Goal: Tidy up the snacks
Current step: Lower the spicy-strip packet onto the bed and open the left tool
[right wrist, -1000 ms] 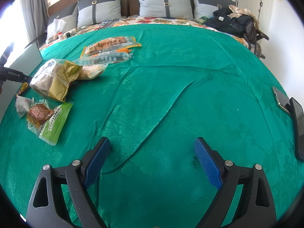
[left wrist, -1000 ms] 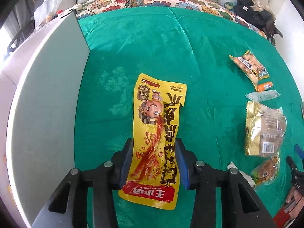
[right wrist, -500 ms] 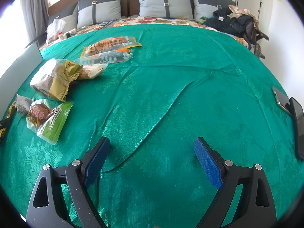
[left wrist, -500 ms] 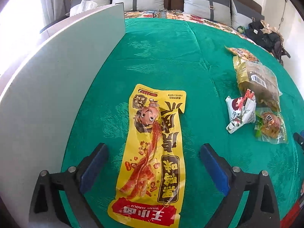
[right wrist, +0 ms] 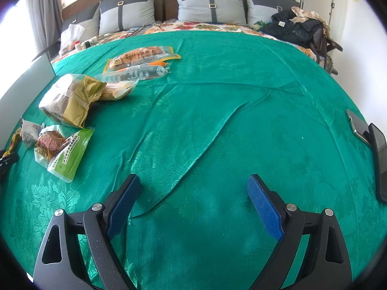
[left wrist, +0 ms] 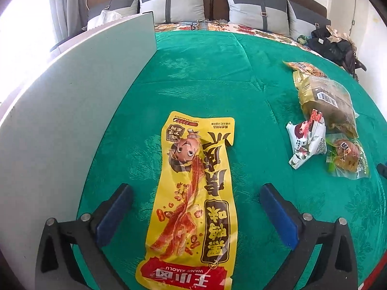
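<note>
A long yellow snack packet lies flat on the green bedspread beside a grey-white box wall. My left gripper is open, its blue fingers apart on either side of the packet and not touching it. To the right lie a gold packet, a small white packet and a green-edged packet. My right gripper is open and empty over bare bedspread; the snack group lies to its left: the gold packet, the green-edged packet, an orange packet and a clear sausage packet.
Two phones lie at the bed's right edge. Pillows and a pile of dark clothes are at the head of the bed. A fold in the bedspread runs ahead of my right gripper.
My left gripper opened and let go of the yellow packet, which now lies flat on the bedspread. The left gripper's view tilted up and back. My right gripper has not moved.
</note>
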`<state>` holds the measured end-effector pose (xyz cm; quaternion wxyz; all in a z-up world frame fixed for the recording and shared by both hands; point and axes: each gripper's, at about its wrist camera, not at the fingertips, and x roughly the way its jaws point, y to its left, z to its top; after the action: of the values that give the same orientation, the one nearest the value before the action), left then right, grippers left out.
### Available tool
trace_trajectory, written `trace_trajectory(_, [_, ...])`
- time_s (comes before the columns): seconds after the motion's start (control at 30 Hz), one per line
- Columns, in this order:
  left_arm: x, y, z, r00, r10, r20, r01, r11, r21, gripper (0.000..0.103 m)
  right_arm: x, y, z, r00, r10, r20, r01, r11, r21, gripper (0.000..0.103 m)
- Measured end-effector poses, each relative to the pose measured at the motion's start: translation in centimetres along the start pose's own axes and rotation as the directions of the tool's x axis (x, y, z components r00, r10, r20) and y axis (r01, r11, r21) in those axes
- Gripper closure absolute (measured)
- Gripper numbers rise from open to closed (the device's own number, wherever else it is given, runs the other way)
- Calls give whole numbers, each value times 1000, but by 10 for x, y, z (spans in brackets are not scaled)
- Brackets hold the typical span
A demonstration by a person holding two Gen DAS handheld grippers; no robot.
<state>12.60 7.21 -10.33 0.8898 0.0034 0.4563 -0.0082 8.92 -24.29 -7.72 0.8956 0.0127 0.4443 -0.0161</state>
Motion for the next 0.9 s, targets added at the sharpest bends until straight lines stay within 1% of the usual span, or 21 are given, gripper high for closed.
trace_trajectory(0.73, [0, 0, 0, 1000, -1, 0, 1, 1000, 0, 0, 3, 1, 1, 1000, 1, -16, -1, 1000, -8, 9])
trace_trajectory(0.77, [0, 0, 0, 1000, -1, 0, 1, 1000, 0, 0, 3, 0, 2, 999, 5, -31, -6, 1000, -14, 9])
trace_trajectory(0.83, [0, 0, 0, 1000, -1, 0, 1, 1000, 0, 0, 4, 4, 8, 996, 25, -91, -28, 999, -36, 9])
trace_trajectory(0.87, [0, 0, 0, 1000, -1, 0, 1, 1000, 0, 0, 2, 9, 11, 993, 52, -107, -58, 997, -55, 11])
trace_trajectory(0.9, [0, 0, 0, 1000, 0, 1, 0, 1000, 0, 0, -4, 16, 13, 991, 92, -94, -100, 992, -83, 12])
